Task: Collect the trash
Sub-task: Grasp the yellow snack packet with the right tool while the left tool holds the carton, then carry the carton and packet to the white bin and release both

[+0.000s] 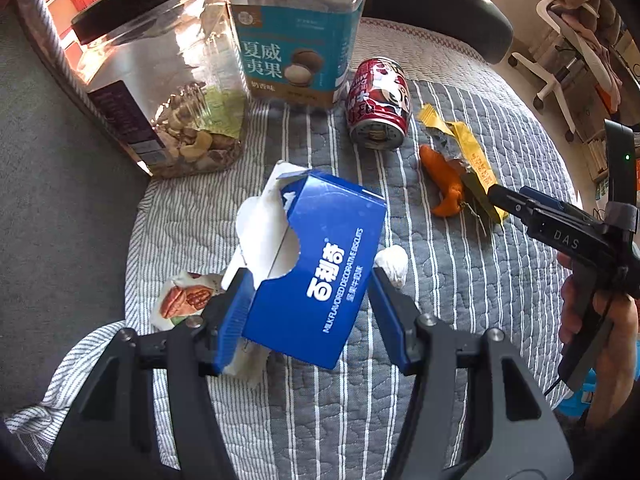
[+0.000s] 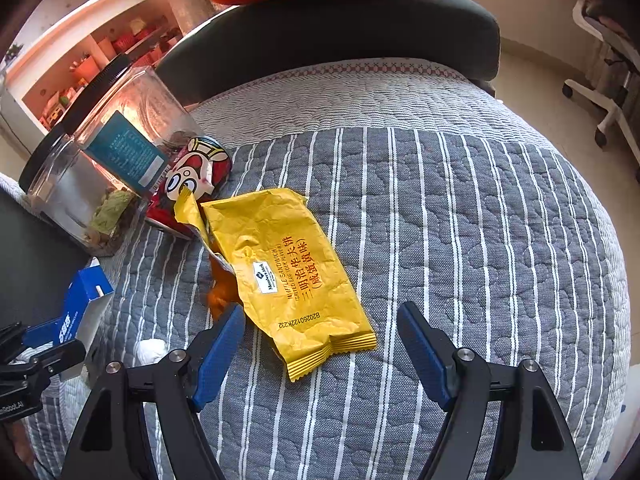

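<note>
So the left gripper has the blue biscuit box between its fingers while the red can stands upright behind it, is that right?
Not quite: the red can lies on its side on the striped quilt, as the left wrist view shows. The rest holds: the left gripper has the blue biscuit box between its fingers.

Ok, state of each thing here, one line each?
Blue biscuit box: torn open, clamped in left gripper.
Right gripper: open, empty, over yellow wrapper.
Yellow wrapper: torn open, flat on quilt.
Red can: lying on its side.
Nut jar: upright, lid on.
</note>
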